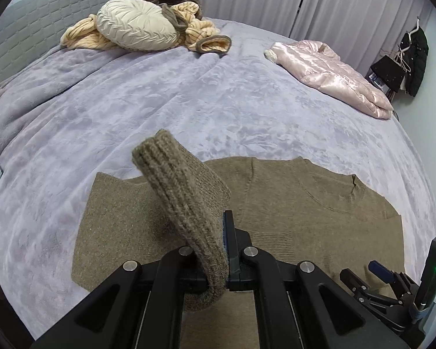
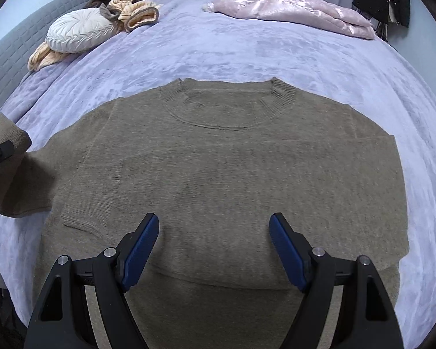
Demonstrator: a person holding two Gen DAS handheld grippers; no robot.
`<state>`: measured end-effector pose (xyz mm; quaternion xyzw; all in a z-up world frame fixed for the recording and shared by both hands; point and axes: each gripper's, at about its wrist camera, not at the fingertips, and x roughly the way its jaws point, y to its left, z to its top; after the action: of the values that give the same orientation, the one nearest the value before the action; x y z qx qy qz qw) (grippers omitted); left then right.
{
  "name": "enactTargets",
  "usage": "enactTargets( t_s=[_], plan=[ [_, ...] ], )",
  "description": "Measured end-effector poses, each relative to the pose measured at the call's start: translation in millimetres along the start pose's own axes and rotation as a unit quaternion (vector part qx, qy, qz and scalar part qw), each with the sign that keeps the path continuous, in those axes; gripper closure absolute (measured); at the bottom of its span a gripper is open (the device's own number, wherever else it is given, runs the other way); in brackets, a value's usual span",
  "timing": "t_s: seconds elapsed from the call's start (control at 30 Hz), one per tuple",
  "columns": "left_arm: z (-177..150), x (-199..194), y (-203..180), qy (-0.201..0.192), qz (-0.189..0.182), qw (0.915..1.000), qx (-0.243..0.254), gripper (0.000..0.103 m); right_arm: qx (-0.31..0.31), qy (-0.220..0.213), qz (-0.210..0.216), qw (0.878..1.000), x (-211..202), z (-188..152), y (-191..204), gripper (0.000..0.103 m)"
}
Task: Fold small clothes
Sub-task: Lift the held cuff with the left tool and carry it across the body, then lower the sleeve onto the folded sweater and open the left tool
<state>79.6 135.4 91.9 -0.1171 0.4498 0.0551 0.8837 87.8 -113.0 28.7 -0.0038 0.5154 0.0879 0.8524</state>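
While the brown sweater [image 2: 223, 174] lies flat across the lower middle of the right wrist view, neckline toward the top, one sleeve sits folded across its chest. Over in the left wrist view, the ribbed cuff [image 1: 171, 192] stands up through the centre of the frame, pinched tight in the left gripper [image 1: 218, 250], jaws closed on the knit! The right gripper [image 2: 215, 247] hovers at the bottom of its own frame, blue pads [image 2: 142, 247] spread wide, nothing between them. Underneath, the lavender blanket [image 2: 218, 46] covers the bed. At upper right lies a shiny pink jacket [image 2: 293, 8]; at upper left, a round cream cushion [image 2: 78, 32] rests on striped peach clothing [image 2: 136, 11].
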Motion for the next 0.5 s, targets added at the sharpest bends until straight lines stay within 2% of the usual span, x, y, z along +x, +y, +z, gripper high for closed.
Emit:
enactTargets(
  t_s=[0.23, 0.5],
  plan=[
    [-8, 10, -66, 0.015, 0.011, 0.9994, 0.03, 0.097, -0.002, -0.013, 0.005, 1.0, -9, -7, -23, 0.022],
    [-26, 30, -119, 0.035, 0.022, 0.9977, 0.053, 0.097, 0.006, -0.019, 0.009, 1.0, -15, -13, -53, 0.022]
  ],
)
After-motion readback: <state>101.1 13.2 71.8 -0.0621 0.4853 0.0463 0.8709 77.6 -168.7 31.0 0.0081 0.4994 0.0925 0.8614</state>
